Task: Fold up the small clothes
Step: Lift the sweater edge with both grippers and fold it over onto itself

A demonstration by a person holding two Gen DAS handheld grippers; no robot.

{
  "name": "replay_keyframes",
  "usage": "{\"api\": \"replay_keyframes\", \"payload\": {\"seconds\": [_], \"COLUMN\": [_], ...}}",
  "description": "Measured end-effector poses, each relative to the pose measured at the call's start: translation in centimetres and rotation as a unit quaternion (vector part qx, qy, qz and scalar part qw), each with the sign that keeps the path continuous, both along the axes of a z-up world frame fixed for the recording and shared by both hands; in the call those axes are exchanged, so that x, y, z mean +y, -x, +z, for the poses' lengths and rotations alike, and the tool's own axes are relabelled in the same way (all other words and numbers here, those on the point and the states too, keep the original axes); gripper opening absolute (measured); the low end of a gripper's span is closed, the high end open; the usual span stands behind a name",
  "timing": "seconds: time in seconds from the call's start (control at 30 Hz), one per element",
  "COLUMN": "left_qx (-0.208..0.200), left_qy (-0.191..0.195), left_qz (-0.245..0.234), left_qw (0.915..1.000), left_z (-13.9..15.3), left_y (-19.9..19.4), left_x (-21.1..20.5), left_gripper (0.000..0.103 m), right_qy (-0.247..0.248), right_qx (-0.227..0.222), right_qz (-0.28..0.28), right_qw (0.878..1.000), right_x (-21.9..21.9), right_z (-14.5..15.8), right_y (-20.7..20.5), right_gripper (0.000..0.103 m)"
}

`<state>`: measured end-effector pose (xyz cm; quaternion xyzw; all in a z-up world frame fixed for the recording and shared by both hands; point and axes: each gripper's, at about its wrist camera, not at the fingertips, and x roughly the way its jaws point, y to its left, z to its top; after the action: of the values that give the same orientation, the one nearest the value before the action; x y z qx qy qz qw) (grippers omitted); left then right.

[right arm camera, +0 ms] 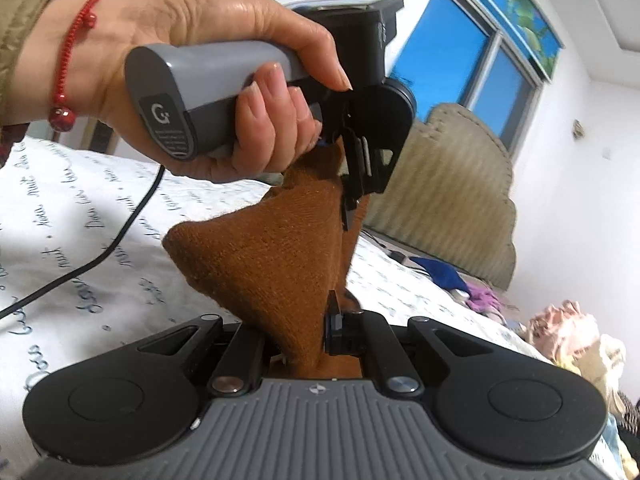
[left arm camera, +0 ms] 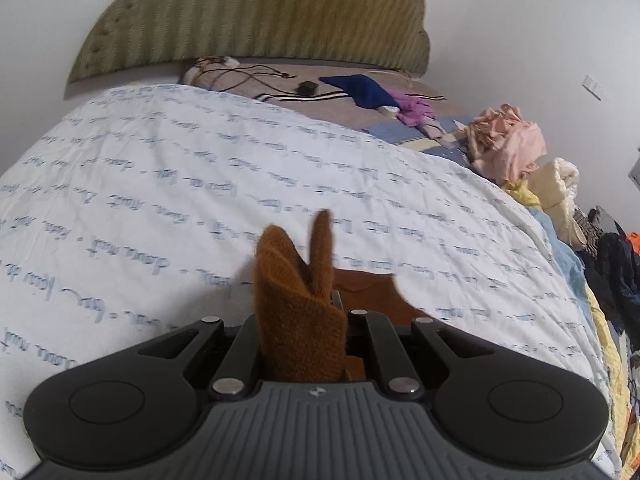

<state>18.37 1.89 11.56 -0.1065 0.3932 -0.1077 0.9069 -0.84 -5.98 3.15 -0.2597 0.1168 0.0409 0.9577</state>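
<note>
A small brown knit garment is lifted off the bed and held by both grippers. In the left wrist view my left gripper is shut on a bunched fold of it, which stands up and hides the fingers. More of the brown cloth hangs below. In the right wrist view my right gripper is shut on the lower edge of the same brown garment. The cloth stretches up from there to the left gripper, held by a hand with a red bracelet.
Below lies a bed with a white quilt printed with blue script, and an olive headboard behind it. Blue cloth, purple cloth and a pink clothes pile lie far right. A black cable crosses the quilt.
</note>
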Motion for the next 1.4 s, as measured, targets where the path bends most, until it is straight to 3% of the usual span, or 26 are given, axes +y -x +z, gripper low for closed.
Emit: {"api": "replay_keyframes", "payload": {"seconds": [0.23, 0.5, 0.7, 0.93, 1.1, 1.27, 1.37, 1.4], "left_qx": [-0.005, 0.014, 0.027, 0.048, 0.044, 0.038, 0.027, 0.033], "left_qy": [-0.026, -0.066, -0.09, -0.113, -0.131, -0.13, -0.091, -0.072], "left_qz": [-0.028, -0.059, -0.082, -0.096, -0.111, -0.126, -0.135, -0.134], "left_qw": [0.9992, 0.996, 0.9922, 0.9878, 0.9842, 0.9827, 0.9863, 0.9878], "left_z": [0.4, -2.1, -4.3, -7.3, -8.4, -9.3, -9.1, -9.1], "left_y": [0.1, -0.7, -1.1, -1.7, -1.8, -2.3, -2.5, -2.8], "left_x": [-6.0, -12.8, -16.9, -20.1, -21.8, -22.4, -21.8, -21.4], "left_gripper": [0.009, 0.009, 0.009, 0.009, 0.01, 0.012, 0.015, 0.019], "right_qy": [-0.042, -0.133, -0.2, -0.299, -0.332, -0.362, -0.386, -0.391], "right_qx": [0.001, 0.033, 0.057, 0.106, 0.123, 0.133, 0.141, 0.144], "right_qz": [-0.038, -0.076, -0.098, -0.109, -0.111, -0.118, -0.118, -0.118], "right_qw": [0.998, 0.988, 0.973, 0.942, 0.929, 0.915, 0.904, 0.901], "right_x": [-4.4, -10.2, -13.7, -16.9, -17.8, -18.8, -19.6, -19.8], "right_z": [0.6, -0.3, -1.1, -2.7, -3.4, -4.2, -4.4, -4.5], "right_y": [1.3, 1.8, 1.9, 1.6, 1.7, 1.4, 1.2, 1.2], "right_gripper": [0.01, 0.01, 0.01, 0.011, 0.012, 0.012, 0.012, 0.012]}}
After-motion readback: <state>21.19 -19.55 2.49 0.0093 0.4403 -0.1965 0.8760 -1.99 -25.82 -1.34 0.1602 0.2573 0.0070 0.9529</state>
